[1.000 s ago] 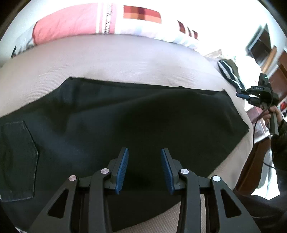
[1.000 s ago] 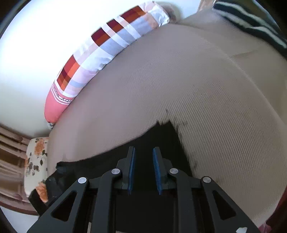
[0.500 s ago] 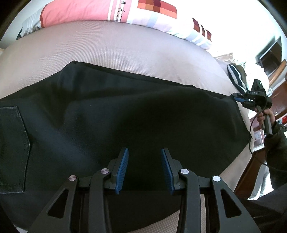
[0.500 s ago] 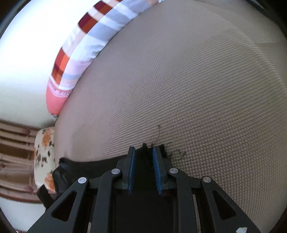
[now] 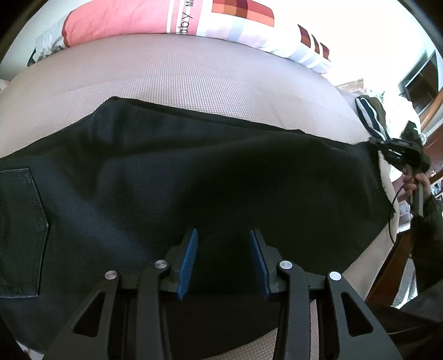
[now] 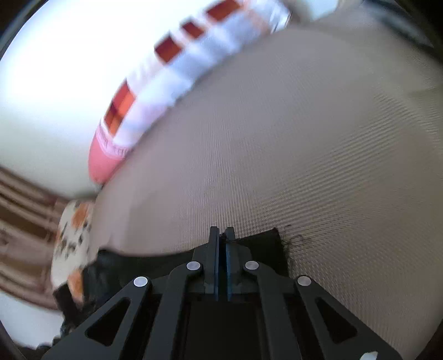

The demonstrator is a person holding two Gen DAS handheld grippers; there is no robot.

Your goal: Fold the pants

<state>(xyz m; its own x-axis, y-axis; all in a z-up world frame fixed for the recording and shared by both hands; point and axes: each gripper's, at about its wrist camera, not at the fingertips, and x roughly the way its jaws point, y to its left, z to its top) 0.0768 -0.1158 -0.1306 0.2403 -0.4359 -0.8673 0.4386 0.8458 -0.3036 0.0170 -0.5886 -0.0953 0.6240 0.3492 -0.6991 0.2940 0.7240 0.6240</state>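
Black pants (image 5: 193, 177) lie spread flat across a beige bed, back pocket (image 5: 19, 229) at the left, leg ends at the right. My left gripper (image 5: 223, 238) is open and hovers over the middle of the pants near their near edge, holding nothing. My right gripper (image 6: 222, 235) is shut on the far corner of the pant leg hem (image 6: 265, 241). It also shows in the left wrist view (image 5: 398, 151) at the right end of the pants, held by a hand.
The beige bed (image 5: 193, 80) carries a pink and checked pillow (image 5: 171, 19) along its far side. A dark striped garment (image 5: 371, 116) lies at the far right. A floral cushion (image 6: 72, 238) and wooden furniture stand beyond the bed's left end.
My right gripper has moved onto the hem corner and closed on it. My left gripper has come lower and closer over the pants, still open.
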